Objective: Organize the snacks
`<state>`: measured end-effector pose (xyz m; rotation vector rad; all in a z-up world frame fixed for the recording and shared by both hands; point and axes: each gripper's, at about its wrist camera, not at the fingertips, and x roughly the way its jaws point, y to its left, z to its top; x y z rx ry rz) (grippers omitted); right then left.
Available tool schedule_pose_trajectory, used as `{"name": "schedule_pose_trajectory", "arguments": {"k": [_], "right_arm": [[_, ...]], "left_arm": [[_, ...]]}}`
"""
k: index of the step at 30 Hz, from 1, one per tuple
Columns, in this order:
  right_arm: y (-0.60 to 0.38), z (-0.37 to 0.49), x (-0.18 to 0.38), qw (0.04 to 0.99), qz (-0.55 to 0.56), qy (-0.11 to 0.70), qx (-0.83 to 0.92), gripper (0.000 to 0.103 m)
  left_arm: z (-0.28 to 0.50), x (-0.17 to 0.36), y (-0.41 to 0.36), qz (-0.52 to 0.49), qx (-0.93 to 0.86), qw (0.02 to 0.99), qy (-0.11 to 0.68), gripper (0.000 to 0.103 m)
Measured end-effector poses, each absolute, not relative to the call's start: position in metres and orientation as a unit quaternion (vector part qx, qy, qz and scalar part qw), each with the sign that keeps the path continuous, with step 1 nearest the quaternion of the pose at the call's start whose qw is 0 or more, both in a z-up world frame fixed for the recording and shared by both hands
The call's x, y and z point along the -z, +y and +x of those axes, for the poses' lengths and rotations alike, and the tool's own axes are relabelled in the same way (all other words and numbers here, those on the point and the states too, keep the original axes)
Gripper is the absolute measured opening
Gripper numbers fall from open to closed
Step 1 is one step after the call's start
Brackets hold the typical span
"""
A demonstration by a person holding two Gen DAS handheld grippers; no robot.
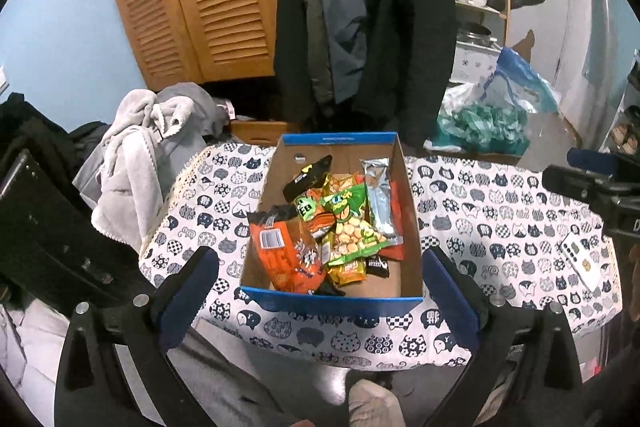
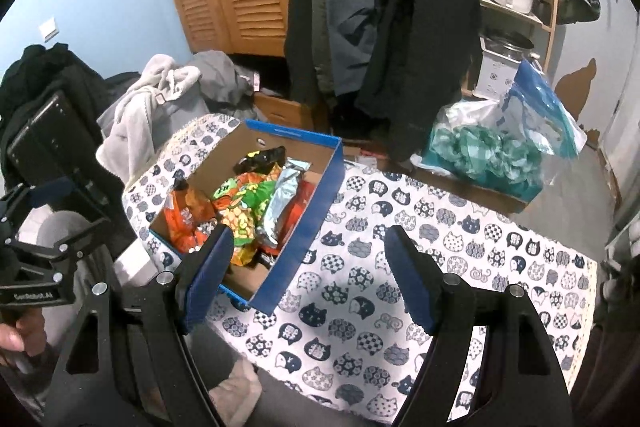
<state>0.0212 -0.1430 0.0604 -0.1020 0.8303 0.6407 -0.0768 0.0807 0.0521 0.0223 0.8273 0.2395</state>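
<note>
A blue-rimmed cardboard box (image 1: pixel 408 203) (image 2: pixel 312 211) stands on the table with the cat-print cloth (image 1: pixel 500 219) (image 2: pixel 380 291). Inside lie several snack packs: an orange bag (image 1: pixel 284 255) (image 2: pixel 182 219), a green cracker pack (image 1: pixel 352 227) (image 2: pixel 240 219), a silver packet (image 1: pixel 380 199) (image 2: pixel 280 207) and a black one (image 1: pixel 308 175) (image 2: pixel 260 157). My left gripper (image 1: pixel 320 291) hangs open over the box's near edge, nothing between its blue pads. My right gripper (image 2: pixel 308 279) is open too, above the cloth just right of the box.
A white remote-like device (image 1: pixel 580 259) lies on the cloth at the right. Grey clothing (image 1: pixel 132 155) is piled left of the table, coats (image 1: pixel 360 7) hang behind it, and a plastic bag with teal material (image 2: pixel 492 147) sits at the back right.
</note>
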Motion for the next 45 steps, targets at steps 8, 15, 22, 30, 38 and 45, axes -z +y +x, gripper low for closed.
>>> {"name": "schedule_pose_trajectory", "arguments": {"k": [8, 15, 22, 30, 38, 45], "right_arm": [[-0.145, 0.019, -0.06, 0.865, -0.049, 0.394, -0.306, 0.077], [-0.147, 0.018, -0.06, 0.866, -0.048, 0.393, -0.305, 0.077], [-0.148, 0.018, -0.06, 0.866, -0.048, 0.393, -0.306, 0.077], [-0.147, 0.017, -0.06, 0.866, -0.048, 0.394, -0.306, 0.077], [-0.152, 0.016, -0.062, 0.865, -0.047, 0.395, -0.306, 0.077], [-0.152, 0.016, -0.062, 0.865, -0.048, 0.394, -0.306, 0.077]], "left_arm": [[-0.075, -0.05, 0.076, 0.001, -0.12, 0.905, 0.409, 0.102], [-0.078, -0.053, 0.07, 0.002, -0.113, 0.907, 0.407, 0.102], [-0.078, -0.057, 0.067, 0.002, -0.116, 0.908, 0.402, 0.102], [-0.079, -0.06, 0.063, -0.001, -0.111, 0.909, 0.402, 0.102], [-0.08, -0.06, 0.063, -0.002, -0.109, 0.909, 0.401, 0.102], [-0.08, -0.057, 0.063, -0.007, -0.105, 0.907, 0.408, 0.102]]}}
